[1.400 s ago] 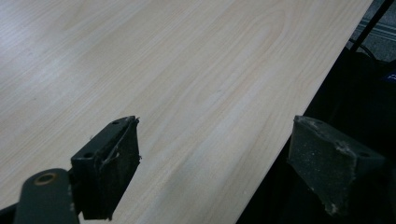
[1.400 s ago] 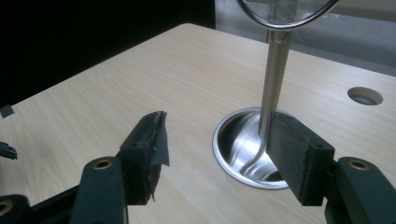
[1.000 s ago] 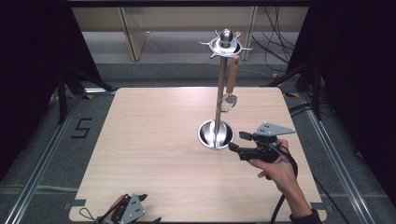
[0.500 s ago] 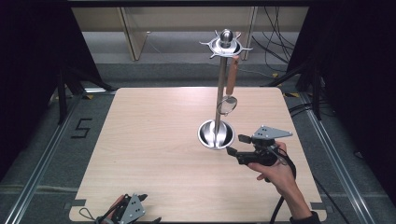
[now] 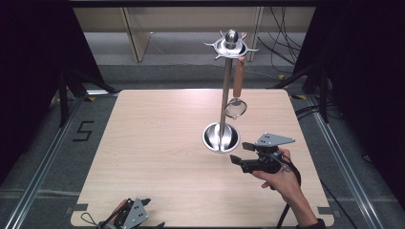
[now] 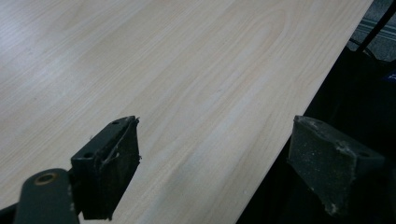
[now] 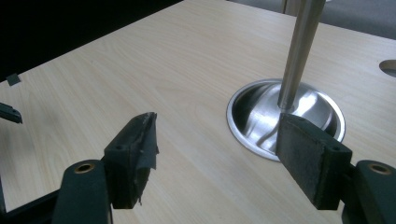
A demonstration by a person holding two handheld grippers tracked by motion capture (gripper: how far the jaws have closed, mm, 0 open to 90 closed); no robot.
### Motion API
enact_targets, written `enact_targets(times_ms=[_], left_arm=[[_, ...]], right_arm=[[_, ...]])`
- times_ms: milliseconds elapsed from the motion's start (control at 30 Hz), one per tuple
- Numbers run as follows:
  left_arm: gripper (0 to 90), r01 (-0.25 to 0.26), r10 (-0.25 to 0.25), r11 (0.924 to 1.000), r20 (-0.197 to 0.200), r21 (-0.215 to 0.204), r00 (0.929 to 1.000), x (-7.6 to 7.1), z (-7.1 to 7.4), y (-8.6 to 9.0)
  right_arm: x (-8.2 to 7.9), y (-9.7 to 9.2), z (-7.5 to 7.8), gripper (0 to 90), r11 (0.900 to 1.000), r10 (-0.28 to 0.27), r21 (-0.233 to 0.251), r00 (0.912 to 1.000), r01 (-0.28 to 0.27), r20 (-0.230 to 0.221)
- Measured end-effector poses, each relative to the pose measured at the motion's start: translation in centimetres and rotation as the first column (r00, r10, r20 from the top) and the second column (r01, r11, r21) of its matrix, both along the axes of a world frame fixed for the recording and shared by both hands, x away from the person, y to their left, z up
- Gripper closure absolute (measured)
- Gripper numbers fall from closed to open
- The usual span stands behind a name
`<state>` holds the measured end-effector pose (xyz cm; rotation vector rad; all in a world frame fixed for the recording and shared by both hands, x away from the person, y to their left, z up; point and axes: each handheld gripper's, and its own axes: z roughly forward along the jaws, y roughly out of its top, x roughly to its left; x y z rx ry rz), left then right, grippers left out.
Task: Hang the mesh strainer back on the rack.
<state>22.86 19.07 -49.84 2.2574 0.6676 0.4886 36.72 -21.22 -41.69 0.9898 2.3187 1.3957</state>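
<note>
The table [image 5: 157, 143] bore a steel stand [image 5: 222, 114], a strainer [image 5: 236, 107] hung at its 3 o'clock. The right gripper [image 5: 239, 153], jaws apart, was held at the base's 4 o'clock. The left gripper [image 5: 131, 217], jaws apart, lay at the table's 7 o'clock edge.

**What the pictures leave hidden or cut off**

In the high view, the left gripper [image 5: 131, 215] sits at the bottom edge, partly cropped, so its jaws cannot be read there. The person's right forearm [image 5: 305, 210] also runs off that edge.

In the right gripper view, the utensil stand's pole [image 7: 299, 51] is cut by the top edge, and one jaw covers part of its round steel base [image 7: 261, 116]. A pale oval at the right edge (possibly the hanging strainer) is too cropped to identify.

In the left gripper view, the area beyond the table edge [image 6: 299, 98] is too dark to make out.
</note>
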Motion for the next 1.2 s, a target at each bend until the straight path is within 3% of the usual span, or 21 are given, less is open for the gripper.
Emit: enact_targets(times_ms=[33, 100, 133, 167, 400, 467, 667, 700, 767, 867, 933, 1000, 1067, 1100, 1133, 1167, 1200], left_arm=[[15.7, 0.0, 0.0, 1.0, -0.001, -0.001, 1.0, 0.0, 0.0, 0.0], [15.6, 0.0, 0.0, 1.0, 0.0, -0.001, 1.0, 0.0, 0.0, 0.0], [15.6, 0.0, 0.0, 1.0, 0.001, -0.001, 1.0, 0.0, 0.0, 0.0], [15.7, 0.0, 0.0, 1.0, 0.001, -0.001, 1.0, 0.0, 0.0, 0.0], [15.6, -0.001, 0.001, 1.0, 0.002, -0.003, 1.0, 0.0, 0.0, 0.0], [15.7, 0.0, 0.0, 1.0, 0.001, -0.002, 1.0, 0.0, 0.0, 0.0], [15.6, 0.001, -0.001, 1.0, 0.001, 0.0, 1.0, 0.0, 0.0, 0.0], [15.6, 0.001, -0.001, 1.0, 0.002, 0.0, 1.0, 0.0, 0.0, 0.0], [15.6, 0.0, 0.0, 1.0, 0.002, -0.002, 1.0, 0.0, -0.1, 0.0], [15.6, -0.001, 0.001, 1.0, 0.0, -0.005, 1.0, 0.0, -0.1, -0.1], [15.6, 0.0, 0.0, 1.0, 0.0, -0.003, 1.0, 0.0, -0.1, 0.0], [15.6, -0.004, 0.004, 0.9999, -0.003, -0.015, 1.0, 0.0, -0.1, -0.1], [15.6, 0.001, -0.001, 1.0, 0.001, -0.002, 1.0, 0.0, 0.0, 0.0], [15.6, -0.001, 0.001, 0.9999, -0.001, -0.013, 1.0, -0.1, -0.1, -0.1], [15.6, -0.003, 0.003, 0.9999, -0.002, -0.011, 1.0, -0.1, -0.1, -0.1], [15.6, -0.001, 0.001, 1.0, 0.0, -0.004, 1.0, 0.0, -0.1, 0.0], [15.6, 0.001, -0.001, 1.0, 0.002, -0.002, 1.0, 0.0, 0.0, 0.0]], right_arm=[[-0.1, 0.0, -0.1, 30.3, 1.0, -0.007, 0.003, 1.0, 0.007, 0.005], [-0.2, 0.1, -0.2, 30.1, 1.0, 0.002, 0.004, 0.9995, -0.002, -0.03], [-0.3, 0.2, -0.4, 30.1, 0.9999, -0.008, 0.01, 0.9998, 0.008, -0.017], [-0.4, 0.1, -0.5, 30.1, 1.0, 0.001, 0.005, 0.9991, 0.0, -0.043], [-0.4, -0.3, -1.5, 29.6, 1.0, 0.005, -0.005, 0.9992, -0.005, -0.039], [-0.9, -0.3, -1.5, 29.6, 0.9998, -0.016, -0.01, 0.9967, 0.015, -0.079], [-1.1, -0.5, -2.2, 29.3, 1.0, 0.0, -0.003, 0.9982, 0.0, -0.061], [-1.0, -0.6, -2.2, 29.3, 0.9997, 0.009, -0.024, 0.9995, -0.01, -0.031], [-1.4, -0.6, -2.4, 29.1, 1.0, -0.005, -0.007, 0.9968, 0.004, -0.079], [-1.7, -0.6, -2.8, 28.9, 0.9997, -0.018, -0.015, 0.9967, 0.017, -0.079], [-1.6, -0.7, -3.1, 28.7, 0.9997, -0.009, -0.023, 0.9985, 0.007, -0.055], [-1.9, -0.7, -3.2, 28.6, 0.9998, -0.004, -0.02, 0.9962, 0.002, -0.087], [-1.8, -0.7, -3.5, 28.6, 0.9998, 0.009, -0.016, 0.9978, -0.01, -0.065], [-2.2, -0.7, -3.4, 28.6, 0.9998, -0.006, -0.018, 0.9962, 0.004, -0.087], [-2.2, -0.6, -3.6, 28.6, 0.9999, 0.004, -0.013, 0.9969, -0.005, -0.078], [-2.3, -0.7, -3.6, 28.6, 0.9991, -0.004, -0.042, 0.9981, 0.001, -0.061], [-2.5, -0.6, -3.7, 28.6, 0.9997, -0.006, -0.024, 0.9969, 0.004, -0.078]])
